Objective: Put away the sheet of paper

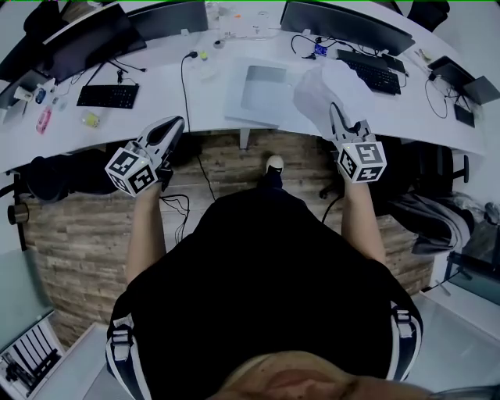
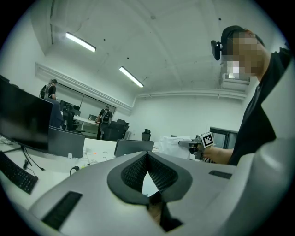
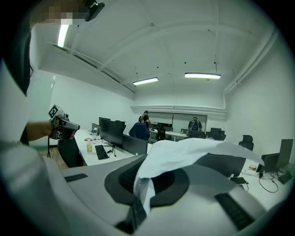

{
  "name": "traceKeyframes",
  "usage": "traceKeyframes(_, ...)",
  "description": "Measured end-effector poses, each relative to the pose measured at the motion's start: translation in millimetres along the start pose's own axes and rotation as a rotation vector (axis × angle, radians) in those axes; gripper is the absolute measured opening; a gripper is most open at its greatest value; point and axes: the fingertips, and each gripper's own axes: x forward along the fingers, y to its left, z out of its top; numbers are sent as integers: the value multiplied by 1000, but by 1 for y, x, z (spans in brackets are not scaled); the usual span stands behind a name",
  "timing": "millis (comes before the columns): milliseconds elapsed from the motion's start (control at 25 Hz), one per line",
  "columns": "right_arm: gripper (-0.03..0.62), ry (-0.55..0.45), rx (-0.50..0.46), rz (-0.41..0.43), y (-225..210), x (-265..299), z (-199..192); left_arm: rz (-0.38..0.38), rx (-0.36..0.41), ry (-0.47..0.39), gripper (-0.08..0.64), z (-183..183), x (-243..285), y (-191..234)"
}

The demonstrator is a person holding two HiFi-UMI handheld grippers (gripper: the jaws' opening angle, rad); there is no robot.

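White crumpled sheet of paper [image 1: 332, 86], at one o'clock over the curved white table [image 1: 168, 74], sits pinched in the closed jaws of the right gripper [image 1: 336, 113]; I judge it best to keep that pinch firm while the left gripper [image 1: 173, 126], jaws closed on nothing, steadies the loose edge.

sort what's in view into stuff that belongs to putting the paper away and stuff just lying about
Job in hand:
- paper
- right tool, shut on the paper

Lying about:
- left keyboard
- right keyboard
- monitor
- yellow bottle
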Motion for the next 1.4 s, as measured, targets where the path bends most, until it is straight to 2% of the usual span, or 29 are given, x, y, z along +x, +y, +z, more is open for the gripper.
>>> traceKeyframes(160,14,0,6,13,-10,12,-3,27,52,34,21,1,12,2)
traceKeyframes(640,14,17,18,25,-47,33,-19,29,3,15,21,7,49,13)
traceKeyframes(920,14,32,20,39,-70,45,-26,24,13,15,21,17,76,14)
traceKeyframes(1400,14,47,26,118,-95,83,-40,83,-16,6,21,19,106,33)
